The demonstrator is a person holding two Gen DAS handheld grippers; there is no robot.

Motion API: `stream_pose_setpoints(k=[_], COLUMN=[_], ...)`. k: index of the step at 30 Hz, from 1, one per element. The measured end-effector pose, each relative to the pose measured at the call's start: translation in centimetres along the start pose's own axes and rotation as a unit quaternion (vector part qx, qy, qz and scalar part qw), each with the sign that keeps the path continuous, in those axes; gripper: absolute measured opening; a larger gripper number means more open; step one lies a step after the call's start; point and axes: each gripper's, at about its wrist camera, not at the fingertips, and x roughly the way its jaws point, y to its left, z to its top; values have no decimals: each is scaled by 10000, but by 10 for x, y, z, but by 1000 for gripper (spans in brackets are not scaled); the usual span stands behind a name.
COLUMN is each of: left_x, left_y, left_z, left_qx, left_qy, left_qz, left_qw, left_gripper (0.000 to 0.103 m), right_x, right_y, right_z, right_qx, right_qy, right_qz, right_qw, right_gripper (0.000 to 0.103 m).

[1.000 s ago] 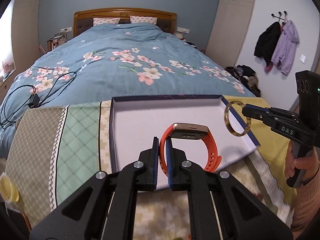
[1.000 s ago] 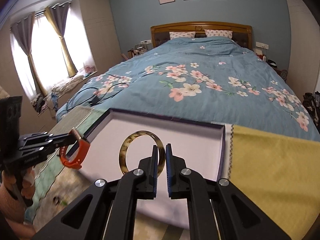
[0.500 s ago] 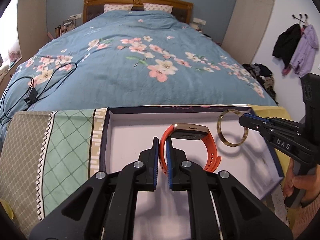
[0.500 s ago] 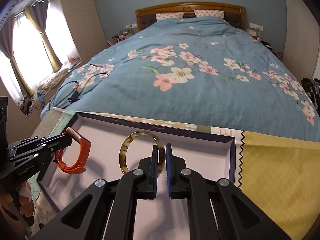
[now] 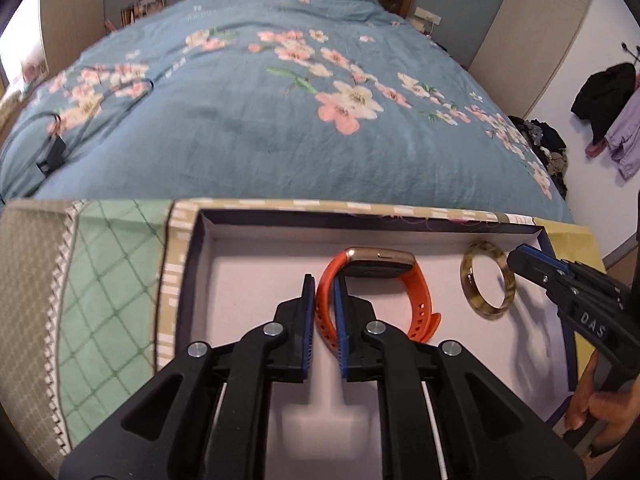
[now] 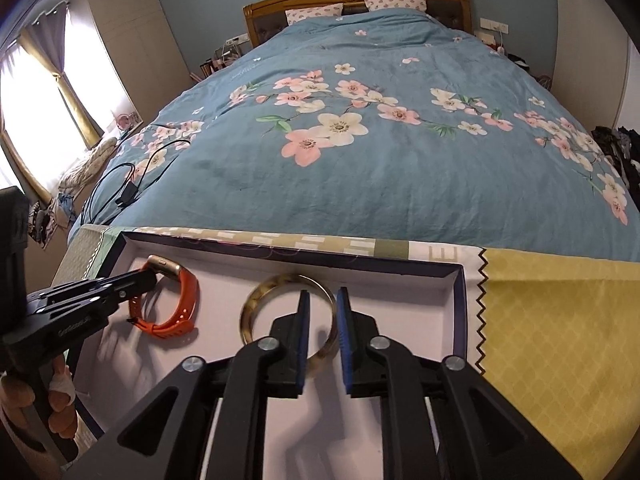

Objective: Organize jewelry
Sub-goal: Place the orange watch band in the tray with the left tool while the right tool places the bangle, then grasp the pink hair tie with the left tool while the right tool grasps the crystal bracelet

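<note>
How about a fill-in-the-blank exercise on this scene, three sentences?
1. The watch strap between the left gripper's fingers is ___.
2. The right gripper's fingers stand on either side of the rim of the ___.
3. The box stands on a patchwork cloth at the foot of the ___.

Missing words: orange; bangle; bed.
</note>
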Motion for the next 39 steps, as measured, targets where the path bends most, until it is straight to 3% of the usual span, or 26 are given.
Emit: stream_pose_setpoints(k=[2,3,7,9,13,18,24,31,39], left_x=[-3,-6,-39,-64,-112,-156,-174,-185,-194], left_y=[3,3,0,-4,-7,0,9,14,6], left_z=[-4,-6,-18,-30,-62,-110,-164,-209,-242], left_qx=[-31,-15,257,482,977,1228,1425,1440,1726], left_qy=[-50,-110,-685,-1001,-1549,-1802,-1738,-1631,-1605], left_qz=[-30,-68,-150,-147,-88,-162,-142,-242,-574], left_qw=[10000,9999,9972,9937,9830,9758,9743,9757,9701], left_gripper=[16,24,35,52,61,62,62,62,61], right_x=[-6,-11,-43,-67,-104,-128,-132,-130,-126], right_y=[-1,-1,7,13,23,25,33,62,75], right_z=[-3,-5,-21,-36,-70,-123,-172,-202,-212], right_qx=[27,-12,-279,-519,-943,-1292,-1443,-1754,-1957], right_qy=[-117,-173,-501,-722,-896,-693,-272,-33,-52], right_qz=[13,64,259,409,657,728,955,1180,892], right_qw=[9999,9998,9980,9952,9893,9865,9845,9774,9766], right_gripper=[21,24,29,41,41,41,34,31,30])
